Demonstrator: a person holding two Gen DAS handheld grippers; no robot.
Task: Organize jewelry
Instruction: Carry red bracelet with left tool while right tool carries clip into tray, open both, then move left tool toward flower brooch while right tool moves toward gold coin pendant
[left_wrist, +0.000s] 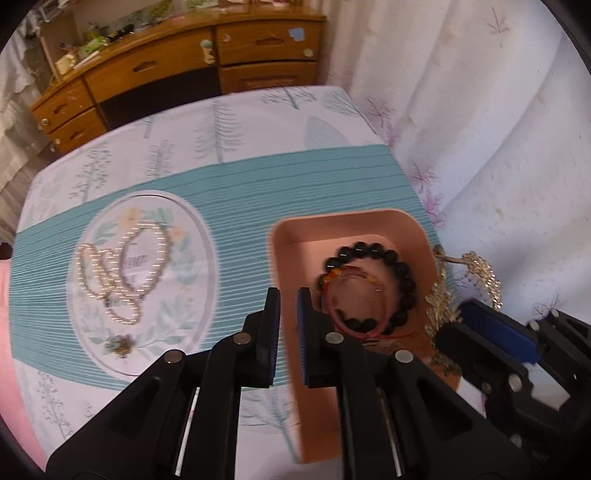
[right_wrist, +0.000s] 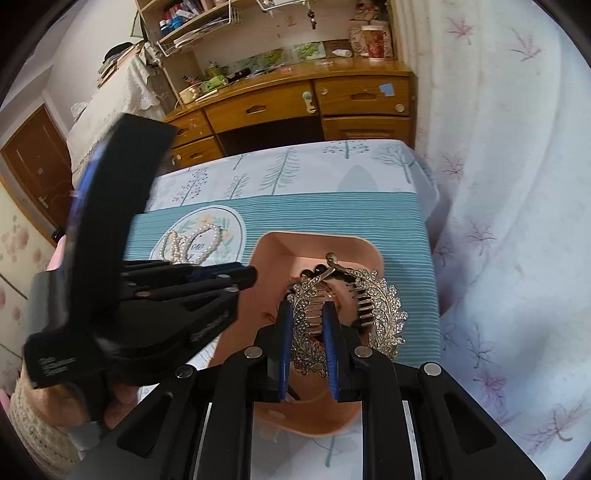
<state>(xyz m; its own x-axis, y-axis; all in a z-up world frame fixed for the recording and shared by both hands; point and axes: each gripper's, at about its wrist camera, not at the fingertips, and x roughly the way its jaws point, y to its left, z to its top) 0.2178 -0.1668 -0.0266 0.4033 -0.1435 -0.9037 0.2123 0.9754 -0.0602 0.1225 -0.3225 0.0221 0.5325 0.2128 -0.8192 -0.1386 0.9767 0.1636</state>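
Over on the left, the pearl necklace (left_wrist: 122, 275) is lying coiled on the round floral patch of the teal striped tablecloth (left_wrist: 295, 184), with a small brooch-like piece (left_wrist: 119, 345) sitting just below it. My left gripper (left_wrist: 287, 334) is hanging empty, jaws standing a narrow gap apart, straddling the left wall of the pink tray (left_wrist: 284, 236). Inside that tray the black bead bracelet (left_wrist: 384, 284) is resting with the red cord bracelet (left_wrist: 364, 295) lying across it. On the right, my right gripper (right_wrist: 306, 334) is clamping one half of the rhinestone leaf hair claw (right_wrist: 384, 310), holding it up over the tray (right_wrist: 277, 243), its teeth splayed open. Beyond the table, the wooden dresser (right_wrist: 295, 107) is sitting cluttered.
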